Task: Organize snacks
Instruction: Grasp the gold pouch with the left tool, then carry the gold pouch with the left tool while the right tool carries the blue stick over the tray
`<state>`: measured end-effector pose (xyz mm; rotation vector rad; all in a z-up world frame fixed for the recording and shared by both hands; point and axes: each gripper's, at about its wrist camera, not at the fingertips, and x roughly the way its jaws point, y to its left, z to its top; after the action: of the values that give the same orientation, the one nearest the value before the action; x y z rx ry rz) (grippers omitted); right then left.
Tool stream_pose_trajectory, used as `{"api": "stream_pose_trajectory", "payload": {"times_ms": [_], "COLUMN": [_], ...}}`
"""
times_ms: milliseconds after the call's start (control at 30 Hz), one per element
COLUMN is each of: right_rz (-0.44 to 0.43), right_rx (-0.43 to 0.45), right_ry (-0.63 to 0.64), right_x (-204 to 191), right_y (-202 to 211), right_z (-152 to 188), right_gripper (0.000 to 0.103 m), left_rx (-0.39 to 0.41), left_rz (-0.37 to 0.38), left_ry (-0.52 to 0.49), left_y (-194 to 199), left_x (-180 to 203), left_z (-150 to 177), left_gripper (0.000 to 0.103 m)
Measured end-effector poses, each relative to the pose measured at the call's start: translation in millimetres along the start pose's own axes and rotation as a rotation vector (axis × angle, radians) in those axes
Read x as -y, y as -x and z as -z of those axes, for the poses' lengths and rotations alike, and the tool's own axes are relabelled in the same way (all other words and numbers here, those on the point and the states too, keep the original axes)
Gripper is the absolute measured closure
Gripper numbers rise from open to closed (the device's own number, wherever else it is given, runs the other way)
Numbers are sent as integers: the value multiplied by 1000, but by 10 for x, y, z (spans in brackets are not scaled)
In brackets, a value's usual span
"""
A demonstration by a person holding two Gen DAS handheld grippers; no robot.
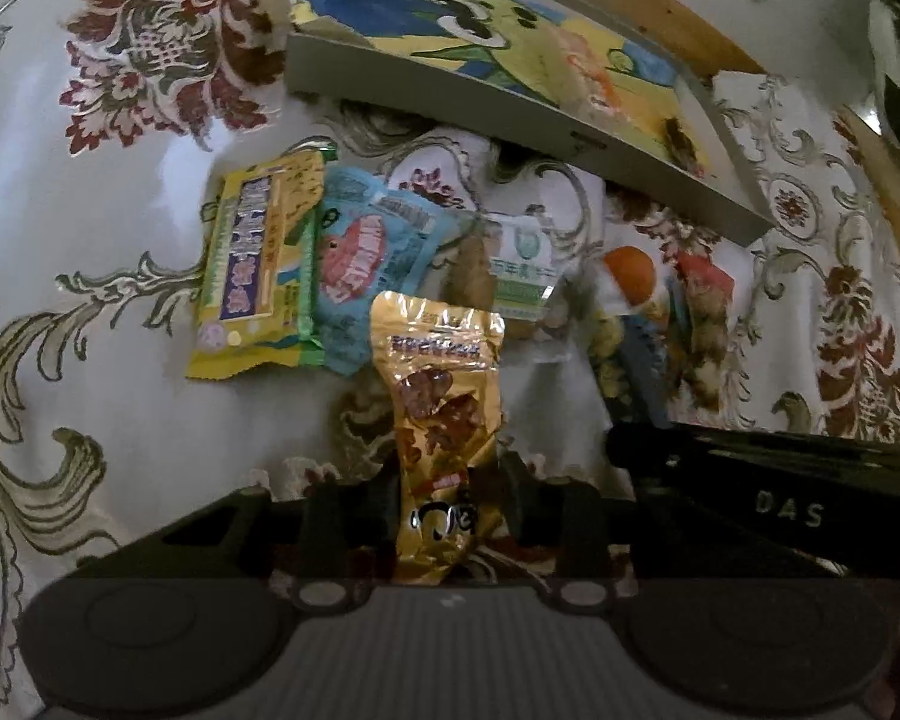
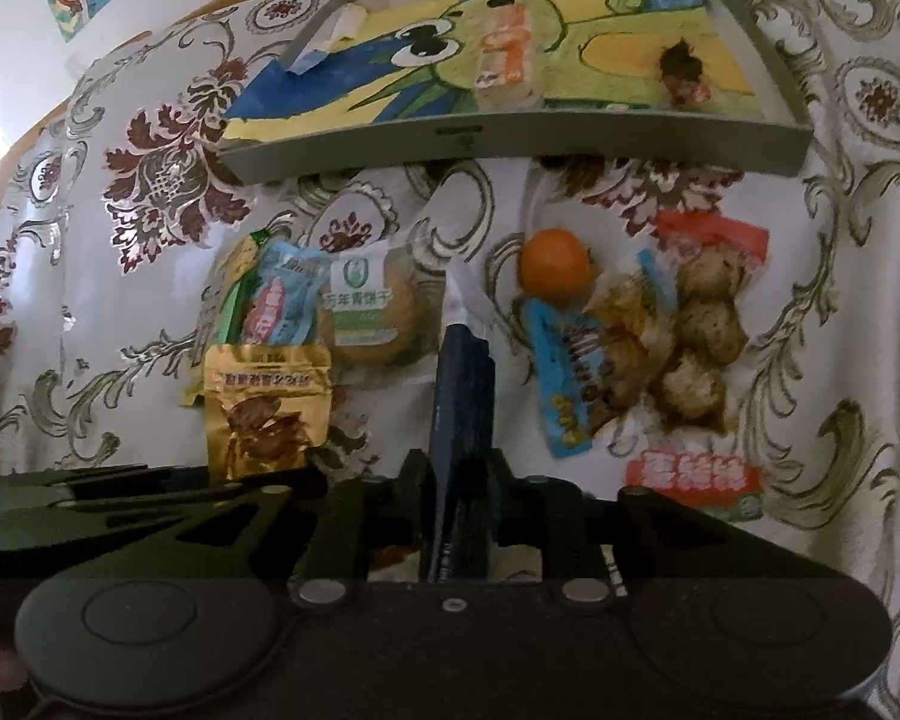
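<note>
1. Left wrist view: the left gripper (image 1: 444,516) has its fingers pressed narrow on a gold packet (image 1: 441,420), which stands upright between them above the tablecloth (image 1: 102,192)
2. Beyond the gold packet, toward the middle of the tabletop, a yellow packet (image 1: 258,264) lies flat with a green one tucked under its right side, and a light blue packet (image 1: 372,264) overlaps that
3. Just right of the blue one lies a clear packet (image 1: 510,264) with a white and green label, then an orange fruit (image 1: 630,270) and a red-topped bag (image 1: 702,312)
4. A grey tray (image 1: 510,114) lined with a cartoon picture sits toward the far edge of the tabletop, with small items inside it
5. The black body of the right gripper (image 1: 780,480) reaches in from the right edge
6. Right wrist view: the right gripper (image 2: 462,480) grips a dark blue packet (image 2: 462,396) between close-set fingers, the packet standing on end
7. The gold packet (image 2: 264,408) shows at left, above the black frame of the left gripper (image 2: 150,498)
8. Right of the dark blue packet lie the orange fruit (image 2: 555,264), a blue wrapper (image 2: 561,384), the bag of brown balls (image 2: 702,324) and a red and white label (image 2: 696,480)
9. The grey tray (image 2: 510,144) sits beyond all of them, apart from both grippers
</note>
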<state>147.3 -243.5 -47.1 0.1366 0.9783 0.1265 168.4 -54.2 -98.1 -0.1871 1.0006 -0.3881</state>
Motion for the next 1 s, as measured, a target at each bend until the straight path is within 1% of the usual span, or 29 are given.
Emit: {"api": "stream_pose_trajectory", "payload": {"times_ms": [167,200,267,333,500,667,767,867,1000], "right_rz": [21,29,60,75,68,60,39,36,27], "right_rx": [-5,-3,3,6,-6,43,91,135,168], "right_ry": [13,11,20,18,-6,32,37,58,68], "right_x": [-10,-5,-1,26,58,-34,-64,-105,-126], "right_y": [-10,-7,1,7,-20,71,162,245,318], "right_z": [28,31,39,48,61,70,56,43,27], "right_gripper": [75,78,87,88,94,95,96,96,96], "left_rx": [18,20,25,25,26,59,74,84,108], "left_rz": [-1,-3,-5,1,2,18,29,30,27], "left_ry": [-77,-86,-87,-75,-55,-42,-31,-22,-16], "left_y": [33,42,54,56,49,110,151,171,218], "left_x": [145,161,171,164,137,140,136,125,121], "left_z": [54,62,70,65,57,49,30,15,-17], "left_gripper": [70,70,71,75,75,76,76,76,76]}}
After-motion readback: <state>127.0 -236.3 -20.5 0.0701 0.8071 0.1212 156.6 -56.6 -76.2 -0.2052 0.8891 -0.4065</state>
